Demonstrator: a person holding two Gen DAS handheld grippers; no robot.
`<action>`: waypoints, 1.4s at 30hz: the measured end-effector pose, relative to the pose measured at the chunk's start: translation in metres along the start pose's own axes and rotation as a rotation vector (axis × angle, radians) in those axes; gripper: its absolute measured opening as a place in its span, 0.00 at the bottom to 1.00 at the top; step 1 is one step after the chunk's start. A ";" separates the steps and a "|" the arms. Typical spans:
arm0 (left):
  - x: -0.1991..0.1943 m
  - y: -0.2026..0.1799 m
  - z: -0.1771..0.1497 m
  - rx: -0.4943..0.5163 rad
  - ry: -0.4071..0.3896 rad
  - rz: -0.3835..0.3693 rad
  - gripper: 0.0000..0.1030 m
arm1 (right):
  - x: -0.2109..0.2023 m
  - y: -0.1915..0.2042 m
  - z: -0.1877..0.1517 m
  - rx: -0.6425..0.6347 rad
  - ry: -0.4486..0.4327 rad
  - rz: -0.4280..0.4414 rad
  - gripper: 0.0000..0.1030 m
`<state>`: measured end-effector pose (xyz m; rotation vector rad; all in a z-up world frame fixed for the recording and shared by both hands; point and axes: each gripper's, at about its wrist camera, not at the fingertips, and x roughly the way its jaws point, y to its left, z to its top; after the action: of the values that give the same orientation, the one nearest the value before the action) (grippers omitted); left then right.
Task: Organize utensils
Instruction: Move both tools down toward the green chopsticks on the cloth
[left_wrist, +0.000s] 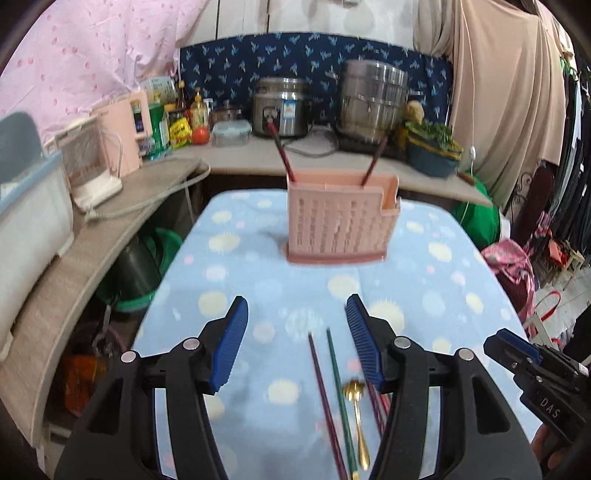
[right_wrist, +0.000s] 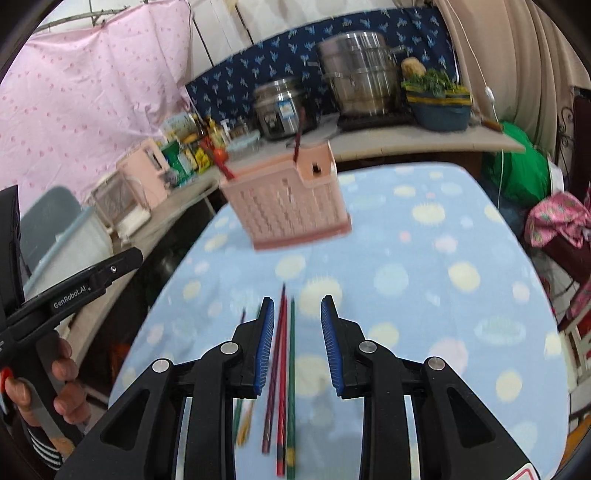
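While both tools hang low over the blanket-covered counter (left_wrist: 424, 266), the left tongs (left_wrist: 297, 325) stand wide apart with nothing between their blue ribbed pads (left_wrist: 229, 347). Just ahead of them on the cloth lie a dark purple chopstick (left_wrist: 325, 398) and a green chopstick (left_wrist: 340, 402) side by side, with a small gold spoon (left_wrist: 357, 417) beside the green one and more reddish sticks partly hidden behind the right-hand finger.

The right tongs (right_wrist: 297, 321) are open too, somewhat less wide, and hold nothing. Between their pads, resting on the cloth, run three chopsticks (right_wrist: 282, 369), two reddish and one green, lying nearly parallel and pointing away toward the far end. The picture is smeared by motion here, so whether the innermost stick touches the left pad I cannot tell.

Farther out, near the middle of the counter, stands a pink slotted utensil holder (left_wrist: 341, 221) on its darker base. Two red chopsticks (left_wrist: 282, 153) stick up from it, leaning apart, one at each end.

Behind that a long side shelf carries a steel rice cooker (left_wrist: 282, 107), a large steel steamer pot (left_wrist: 373, 99), a tub of greens (left_wrist: 434, 147), bottles and a tomato (left_wrist: 200, 135), backed by dark blue printed cloth.
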<state>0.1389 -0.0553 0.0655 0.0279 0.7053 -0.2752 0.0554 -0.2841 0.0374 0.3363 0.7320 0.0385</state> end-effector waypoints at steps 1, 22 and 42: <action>0.001 0.000 -0.009 -0.005 0.016 -0.004 0.51 | 0.001 -0.001 -0.010 0.002 0.015 -0.005 0.26; 0.008 -0.013 -0.128 0.038 0.193 0.021 0.51 | 0.018 0.014 -0.123 -0.050 0.183 -0.038 0.24; 0.014 -0.010 -0.153 0.024 0.248 -0.006 0.51 | 0.027 0.016 -0.130 -0.084 0.193 -0.061 0.14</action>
<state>0.0490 -0.0507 -0.0599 0.0837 0.9485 -0.2892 -0.0088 -0.2279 -0.0649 0.2316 0.9293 0.0440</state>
